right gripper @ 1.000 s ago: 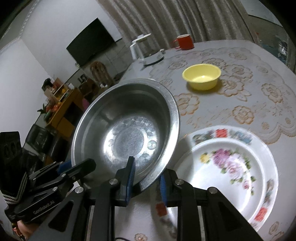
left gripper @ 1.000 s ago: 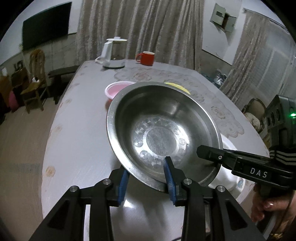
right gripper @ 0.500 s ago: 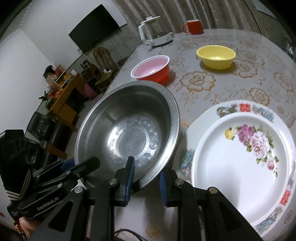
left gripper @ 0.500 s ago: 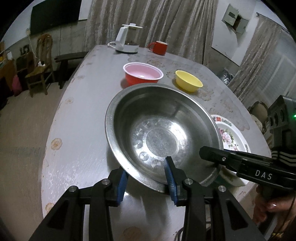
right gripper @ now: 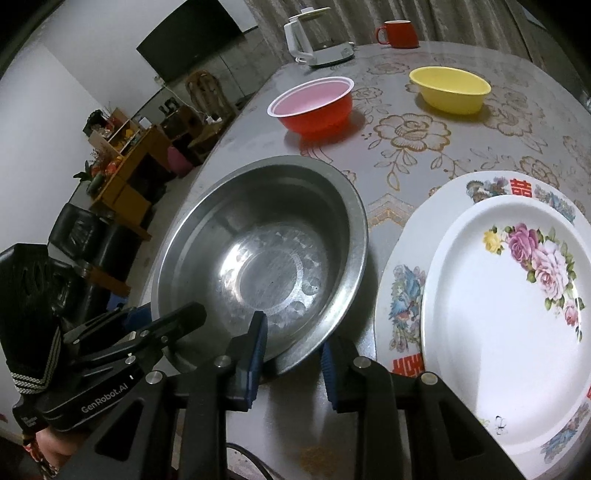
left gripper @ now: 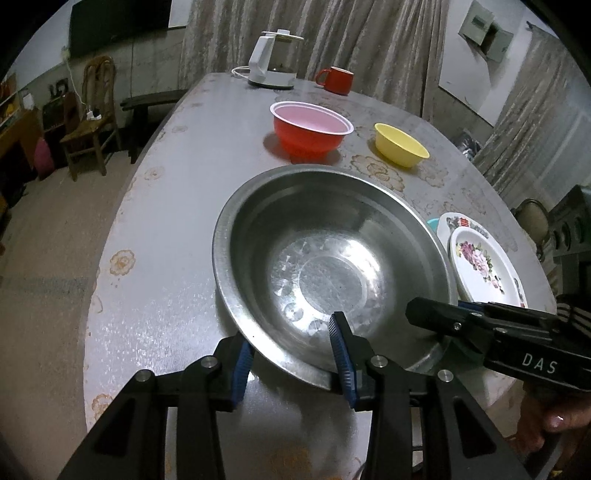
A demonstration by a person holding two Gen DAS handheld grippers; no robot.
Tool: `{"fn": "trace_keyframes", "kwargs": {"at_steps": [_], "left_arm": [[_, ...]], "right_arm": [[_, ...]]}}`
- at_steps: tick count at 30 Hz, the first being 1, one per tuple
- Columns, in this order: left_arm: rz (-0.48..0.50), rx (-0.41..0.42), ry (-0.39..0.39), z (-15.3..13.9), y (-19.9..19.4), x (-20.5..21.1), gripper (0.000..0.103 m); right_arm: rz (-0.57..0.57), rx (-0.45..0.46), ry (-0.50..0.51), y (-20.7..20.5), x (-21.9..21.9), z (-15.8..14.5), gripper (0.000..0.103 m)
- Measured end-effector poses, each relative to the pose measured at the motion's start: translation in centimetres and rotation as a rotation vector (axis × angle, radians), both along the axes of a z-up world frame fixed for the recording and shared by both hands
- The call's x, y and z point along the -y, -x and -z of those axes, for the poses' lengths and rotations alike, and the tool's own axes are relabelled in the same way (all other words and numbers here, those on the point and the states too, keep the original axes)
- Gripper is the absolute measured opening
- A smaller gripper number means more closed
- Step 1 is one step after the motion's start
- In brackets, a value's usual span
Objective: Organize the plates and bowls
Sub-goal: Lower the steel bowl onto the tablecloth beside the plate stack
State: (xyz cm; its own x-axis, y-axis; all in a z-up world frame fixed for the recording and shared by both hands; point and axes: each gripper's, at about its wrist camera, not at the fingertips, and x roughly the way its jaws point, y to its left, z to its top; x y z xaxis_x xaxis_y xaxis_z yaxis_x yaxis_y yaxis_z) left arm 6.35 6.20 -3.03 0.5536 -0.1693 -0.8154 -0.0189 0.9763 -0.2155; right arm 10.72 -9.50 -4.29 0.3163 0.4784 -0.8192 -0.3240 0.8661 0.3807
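A large steel bowl (left gripper: 332,258) (right gripper: 266,251) sits low over the grey table, near its front edge. My left gripper (left gripper: 291,358) straddles the bowl's near rim, one pad inside and one outside, with a gap on the outer side. My right gripper (right gripper: 291,350) straddles the rim the same way, pads apart from the metal. Two stacked floral plates (right gripper: 509,314) (left gripper: 484,266) lie just right of the bowl. A red bowl (left gripper: 310,129) (right gripper: 314,107) and a yellow bowl (left gripper: 400,144) (right gripper: 450,88) stand farther back.
A white kettle (left gripper: 273,59) (right gripper: 317,40) and a red mug (left gripper: 336,79) (right gripper: 399,33) stand at the table's far end. The table edge (left gripper: 110,258) curves away on the left, with chairs and a cabinet beyond.
The steel bowl has come down from a raised tilt to table level beside the plates. Both grippers' pads have widened around its rim.
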Motion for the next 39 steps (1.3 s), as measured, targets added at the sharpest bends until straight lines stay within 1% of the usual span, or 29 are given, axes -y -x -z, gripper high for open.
{"fn": "trace_keyframes", "kwargs": {"at_steps": [9, 16, 21, 25, 31, 34, 39], "left_arm": [[0.005, -0.001, -0.013, 0.0, 0.0, 0.2, 0.041], [0.012, -0.009, 0.004, -0.1, 0.2, 0.1, 0.042], [0.006, -0.011, -0.002, -0.3, 0.4, 0.0, 0.044], [-0.001, -0.005, 0.007, -0.7, 0.5, -0.2, 0.051], [-0.007, -0.015, -0.008, -0.7, 0.3, 0.0, 0.054], [-0.009, -0.018, -0.01, -0.9, 0.3, 0.1, 0.057], [-0.014, -0.017, -0.025, -1.6, 0.1, 0.2, 0.068]], "right_arm": [[-0.004, 0.003, 0.006, 0.2, -0.1, 0.0, 0.029], [-0.007, -0.018, -0.029, 0.4, 0.4, -0.1, 0.029], [-0.012, -0.028, -0.04, 0.6, 0.6, -0.2, 0.029], [-0.012, -0.032, -0.055, 0.8, 1.0, -0.4, 0.029], [-0.015, -0.024, -0.066, 0.9, 1.5, -0.6, 0.029], [-0.025, -0.015, -0.058, 1.0, 1.6, -0.9, 0.029], [-0.018, 0.025, -0.045, 1.2, 2.7, -1.8, 0.029]]}}
